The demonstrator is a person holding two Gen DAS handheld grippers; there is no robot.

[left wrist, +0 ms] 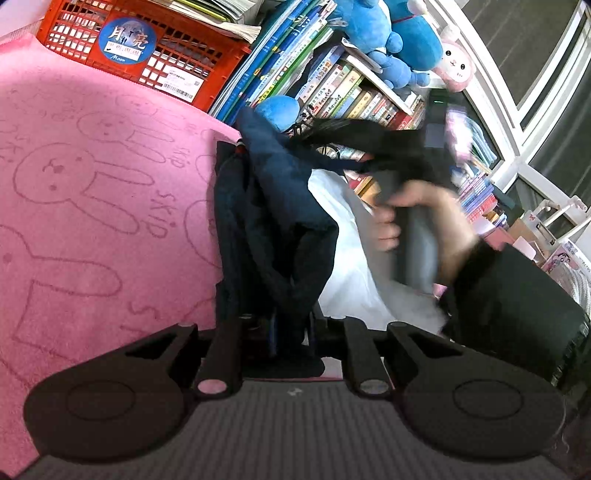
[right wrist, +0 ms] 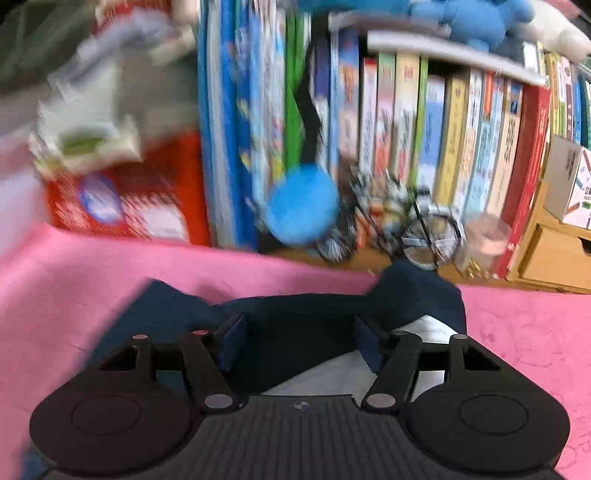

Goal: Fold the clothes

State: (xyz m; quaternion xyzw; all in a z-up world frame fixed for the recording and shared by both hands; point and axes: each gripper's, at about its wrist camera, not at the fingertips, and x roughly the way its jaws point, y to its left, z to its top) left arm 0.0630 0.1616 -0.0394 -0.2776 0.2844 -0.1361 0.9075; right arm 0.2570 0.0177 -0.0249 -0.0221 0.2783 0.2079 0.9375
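A dark navy garment (left wrist: 273, 221) hangs bunched over a pink rabbit-print towel (left wrist: 92, 192). My left gripper (left wrist: 291, 332) is shut on a fold of it and holds it up. The right gripper (left wrist: 373, 147), in a hand, shows blurred beyond the garment's far end in the left wrist view. In the right wrist view the navy garment (right wrist: 295, 321) lies on the pink towel (right wrist: 524, 332) with a white part (right wrist: 424, 328) showing. My right gripper (right wrist: 301, 341) stands open over it, jaws wide apart with cloth between them.
A red crate (left wrist: 147, 48) and rows of books (right wrist: 424, 129) stand behind the towel. Blue plush toys (left wrist: 388, 33), a small model bicycle (right wrist: 406, 229) and a wooden drawer box (right wrist: 554, 254) sit by the shelf. White cloth (left wrist: 351, 258) lies to the right.
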